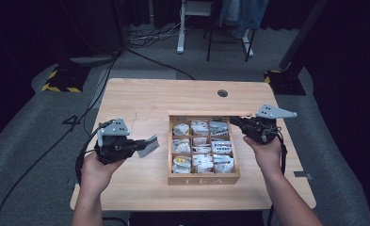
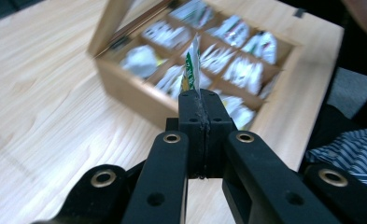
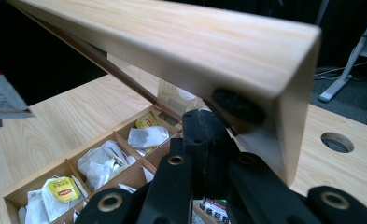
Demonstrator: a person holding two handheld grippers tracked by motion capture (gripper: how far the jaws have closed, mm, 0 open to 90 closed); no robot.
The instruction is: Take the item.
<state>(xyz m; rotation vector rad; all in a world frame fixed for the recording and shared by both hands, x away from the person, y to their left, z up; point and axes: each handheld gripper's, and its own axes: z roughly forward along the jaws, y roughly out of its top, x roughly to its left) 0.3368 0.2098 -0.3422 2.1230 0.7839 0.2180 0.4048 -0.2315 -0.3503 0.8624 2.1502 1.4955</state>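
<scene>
The left gripper (image 1: 142, 145) pinches a tea bag packet (image 1: 148, 146) above the table (image 1: 140, 99), just beside the wooden tea box (image 1: 204, 179). Beyond it, nine compartments hold tea bags (image 1: 201, 162). At the far side, the right gripper (image 1: 234, 121), jaws pressed together, props the raised lid (image 3: 181, 42).

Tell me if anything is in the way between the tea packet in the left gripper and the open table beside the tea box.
Nothing visible blocks it. The left gripper is shut on the tea packet above bare table, left of the tea box. The right gripper props the lid up at the box's far side.
</scene>
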